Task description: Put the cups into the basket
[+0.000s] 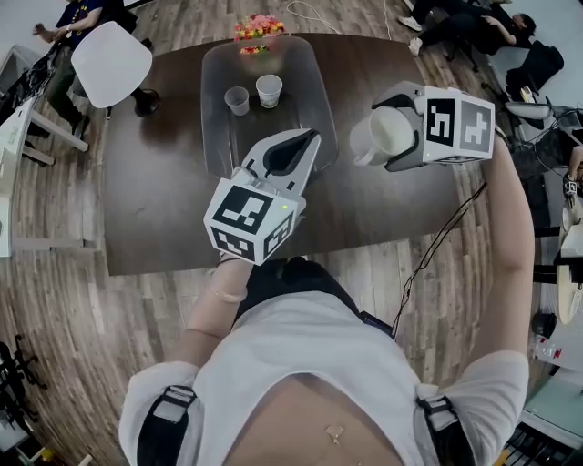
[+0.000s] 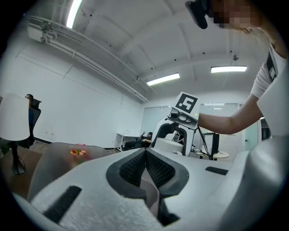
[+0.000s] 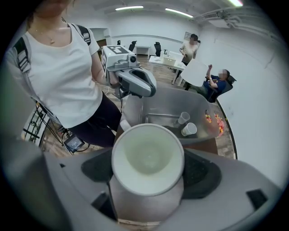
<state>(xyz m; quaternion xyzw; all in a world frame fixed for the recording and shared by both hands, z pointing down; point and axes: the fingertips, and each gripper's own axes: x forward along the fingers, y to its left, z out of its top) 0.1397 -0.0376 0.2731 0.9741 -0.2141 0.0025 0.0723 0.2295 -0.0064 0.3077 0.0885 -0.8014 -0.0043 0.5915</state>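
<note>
A clear plastic basket [image 1: 221,138] lies on the dark table [image 1: 155,200] with a translucent cup [image 1: 237,100] and a white paper cup [image 1: 269,90] standing in it. My right gripper [image 1: 383,136] is raised above the table's right side, shut on a white mug [image 1: 393,130] with its mouth facing the camera [image 3: 147,158]. My left gripper [image 1: 310,138] hovers over the basket's near right corner, shut and empty, its dark pads [image 2: 135,169] pressed together. In the right gripper view the basket [image 3: 165,103] and both cups [image 3: 186,124] lie beyond the mug.
A bunch of colourful items [image 1: 260,27] sits at the table's far edge behind the basket. A white chair [image 1: 111,62] and a seated person stand at the far left. More people and black bags are at the far right.
</note>
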